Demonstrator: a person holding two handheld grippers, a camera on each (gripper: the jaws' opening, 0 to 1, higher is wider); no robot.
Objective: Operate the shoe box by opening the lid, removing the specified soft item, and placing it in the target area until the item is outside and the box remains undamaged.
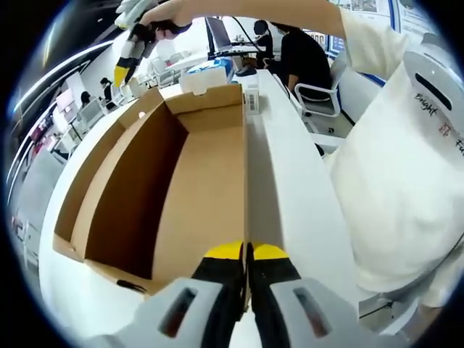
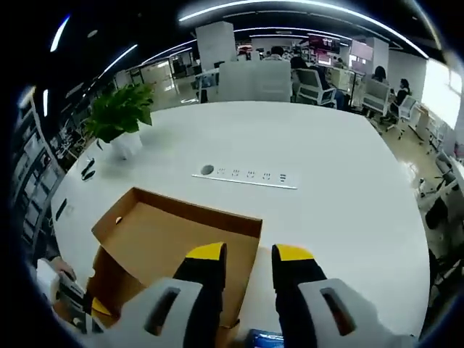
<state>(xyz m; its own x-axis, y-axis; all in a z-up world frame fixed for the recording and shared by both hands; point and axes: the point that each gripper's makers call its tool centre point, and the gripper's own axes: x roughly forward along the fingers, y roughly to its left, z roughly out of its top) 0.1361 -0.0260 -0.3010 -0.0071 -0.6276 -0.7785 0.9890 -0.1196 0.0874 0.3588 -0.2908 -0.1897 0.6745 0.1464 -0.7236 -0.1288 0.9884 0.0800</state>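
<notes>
The shoe box lies open, white outside and brown inside, and its inside looks bare. A barcode label sits on its far end. My left gripper is shut on the thin near edge of the raised lid, yellow tips pressed together. A hand holds my right gripper high above the box's far left corner. From up there, my right gripper is open with nothing between its fingers, over the brown box. The left gripper shows at the lower left.
The box rests on a large white table with a built-in socket strip. A potted plant stands at the far left. A person in white stands close on the right. Office chairs and people sit beyond.
</notes>
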